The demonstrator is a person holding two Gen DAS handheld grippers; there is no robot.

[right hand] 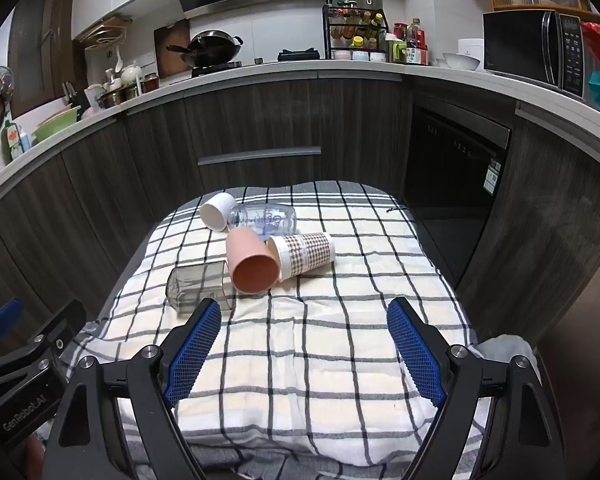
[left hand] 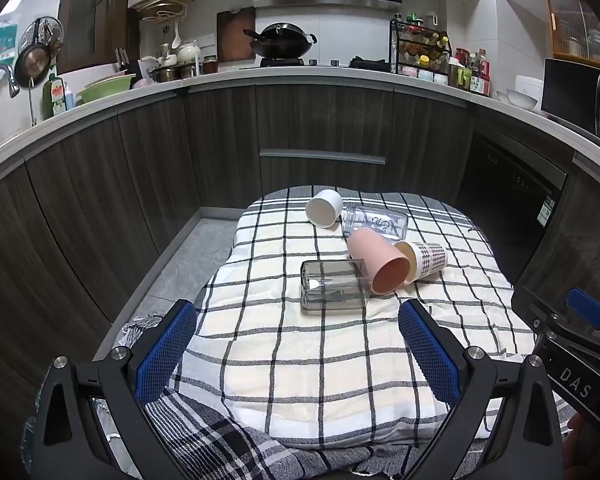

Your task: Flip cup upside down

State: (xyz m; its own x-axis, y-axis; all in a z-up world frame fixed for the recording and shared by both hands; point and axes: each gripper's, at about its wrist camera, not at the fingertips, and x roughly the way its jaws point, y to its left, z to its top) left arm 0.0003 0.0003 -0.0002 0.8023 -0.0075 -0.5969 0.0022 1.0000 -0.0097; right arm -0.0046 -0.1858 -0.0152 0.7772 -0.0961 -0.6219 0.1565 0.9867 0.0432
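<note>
Several cups lie on their sides on a checked cloth [left hand: 300, 344] [right hand: 320, 340]. A grey clear square cup [left hand: 334, 285] [right hand: 198, 286] lies nearest. A pink cup [left hand: 378, 260] [right hand: 250, 260] lies with its mouth toward me. A plaid paper cup [left hand: 424, 260] [right hand: 304, 254] touches it on the right. A clear glass [left hand: 374, 222] [right hand: 264, 218] and a white cup [left hand: 324, 207] [right hand: 218, 211] lie behind. My left gripper [left hand: 298, 316] is open and empty, short of the grey cup. My right gripper [right hand: 304, 312] is open and empty, short of the pink cup.
The cloth covers a small table in front of dark wood kitchen cabinets [left hand: 324, 128] [right hand: 260, 120]. The other gripper's body shows at the right edge of the left wrist view [left hand: 576, 344] and the left edge of the right wrist view [right hand: 24, 360]. The counter above holds a wok [left hand: 282, 40] and a microwave [right hand: 536, 50].
</note>
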